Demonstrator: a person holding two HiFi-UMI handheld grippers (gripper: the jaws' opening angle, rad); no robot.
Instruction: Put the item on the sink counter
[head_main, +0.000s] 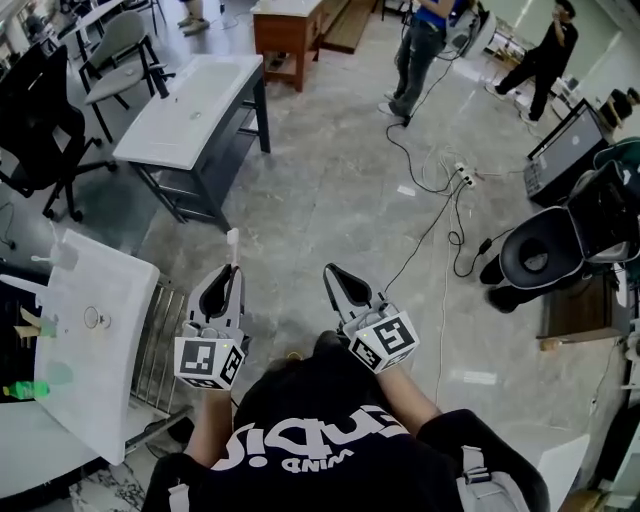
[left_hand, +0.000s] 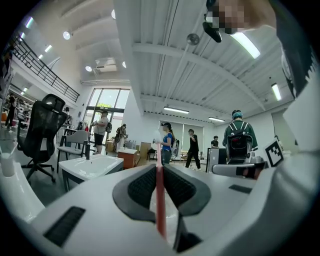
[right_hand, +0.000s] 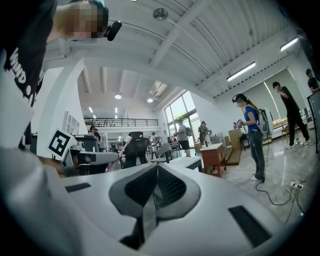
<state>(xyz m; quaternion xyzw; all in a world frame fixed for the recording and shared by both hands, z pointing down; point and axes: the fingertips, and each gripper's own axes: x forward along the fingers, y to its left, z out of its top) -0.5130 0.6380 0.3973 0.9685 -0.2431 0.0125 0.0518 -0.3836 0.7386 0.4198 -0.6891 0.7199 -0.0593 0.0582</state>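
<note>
A toothbrush (head_main: 233, 247) with a pink-red handle and a white head sticks forward out of my left gripper (head_main: 232, 272), whose jaws are shut on the handle. In the left gripper view the handle (left_hand: 159, 200) runs up between the two dark pads of the left gripper (left_hand: 160, 172). My right gripper (head_main: 333, 272) is held beside it at the same height, shut with nothing in it; its pads meet in the right gripper view (right_hand: 157, 170). A white sink counter (head_main: 100, 390) stands low at the left, apart from both grippers. A second white sink counter (head_main: 165, 125) stands further ahead to the left.
A green bottle (head_main: 25, 390) lies at the near sink's left edge. Black office chairs (head_main: 40, 120) stand at the far left, a wooden cabinet (head_main: 290, 35) ahead. Cables (head_main: 440, 215) trail across the floor at the right. Two people (head_main: 420, 50) stand further off.
</note>
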